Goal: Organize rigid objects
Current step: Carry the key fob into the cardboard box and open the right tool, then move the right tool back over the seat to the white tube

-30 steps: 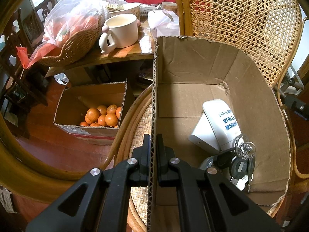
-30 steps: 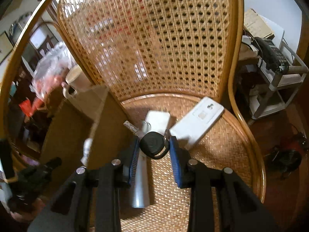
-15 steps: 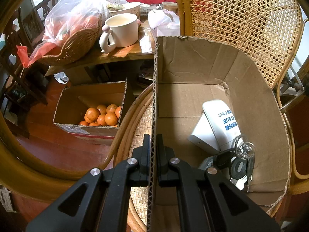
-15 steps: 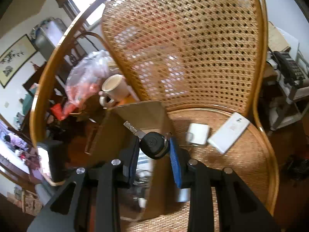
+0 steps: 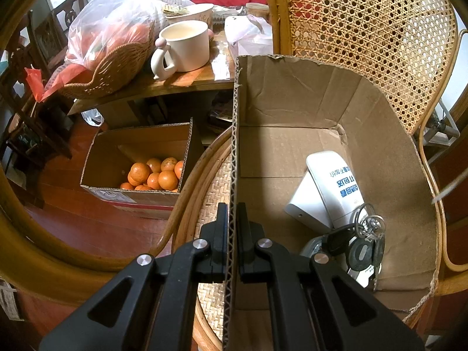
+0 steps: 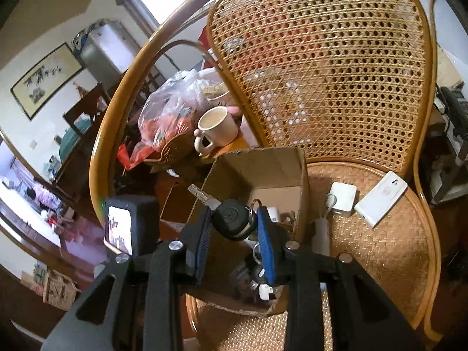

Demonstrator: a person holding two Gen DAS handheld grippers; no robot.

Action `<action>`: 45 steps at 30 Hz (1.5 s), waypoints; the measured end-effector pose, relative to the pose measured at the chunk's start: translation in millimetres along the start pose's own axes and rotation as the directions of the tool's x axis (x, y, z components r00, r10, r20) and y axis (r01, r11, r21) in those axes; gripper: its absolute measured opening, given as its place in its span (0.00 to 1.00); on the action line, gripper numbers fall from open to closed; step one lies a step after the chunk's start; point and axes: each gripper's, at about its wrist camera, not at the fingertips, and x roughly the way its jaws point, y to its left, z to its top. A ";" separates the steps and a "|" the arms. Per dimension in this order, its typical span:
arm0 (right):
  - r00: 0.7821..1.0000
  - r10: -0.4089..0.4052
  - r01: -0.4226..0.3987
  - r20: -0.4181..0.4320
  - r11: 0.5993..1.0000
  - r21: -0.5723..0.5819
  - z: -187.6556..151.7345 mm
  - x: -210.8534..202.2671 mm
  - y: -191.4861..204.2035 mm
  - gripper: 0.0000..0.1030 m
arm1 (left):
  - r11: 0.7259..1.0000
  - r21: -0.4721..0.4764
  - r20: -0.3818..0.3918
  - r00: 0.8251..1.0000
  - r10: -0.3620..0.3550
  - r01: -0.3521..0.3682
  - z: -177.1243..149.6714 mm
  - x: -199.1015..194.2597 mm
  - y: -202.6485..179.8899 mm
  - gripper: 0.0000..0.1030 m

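The cardboard box (image 6: 263,175), left gripper (image 5: 232,228) jaws clenching its wall, is already holding a key bunch (image 5: 362,242) and white case (image 5: 330,187), while the right gripper (image 6: 234,228) jaws are gripping another key (image 6: 231,219) above it, with a charger (image 6: 342,196) and white card box (image 6: 380,201) waiting on the seat's right edge.

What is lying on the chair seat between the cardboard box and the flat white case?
In the right wrist view, a white charger lies between the cardboard box and the flat white case.

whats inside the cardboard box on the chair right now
Inside the cardboard box lie a white device and a bunch of keys. The keys cover a white item beneath them, so its identity stays unclear.
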 end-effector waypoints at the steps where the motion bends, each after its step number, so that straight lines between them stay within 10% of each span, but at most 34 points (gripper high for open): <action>1: 1.000 0.000 0.000 -0.009 1.000 -0.018 -2.1 2.0 2.9 0.32 | 1.000 -0.001 0.000 1.000 -0.001 0.001 -0.1 -0.2 -0.2 0.05; 20: 0.984 -0.126 0.108 -0.127 0.984 -0.141 -39.7 28.9 9.6 0.34 | 1.000 -0.009 -0.007 1.000 0.001 -0.001 0.6 1.1 2.1 0.05; 31: 0.986 -0.151 0.142 -0.072 0.984 -0.111 -30.3 12.2 -3.8 0.89 | 1.000 -0.019 0.003 1.000 -0.004 0.004 1.1 -1.7 2.5 0.05; 45: 0.962 -0.259 0.261 -0.090 0.965 0.007 -24.9 12.8 -73.3 0.90 | 0.999 -0.028 0.002 1.000 -0.021 0.021 1.0 -2.9 4.0 0.04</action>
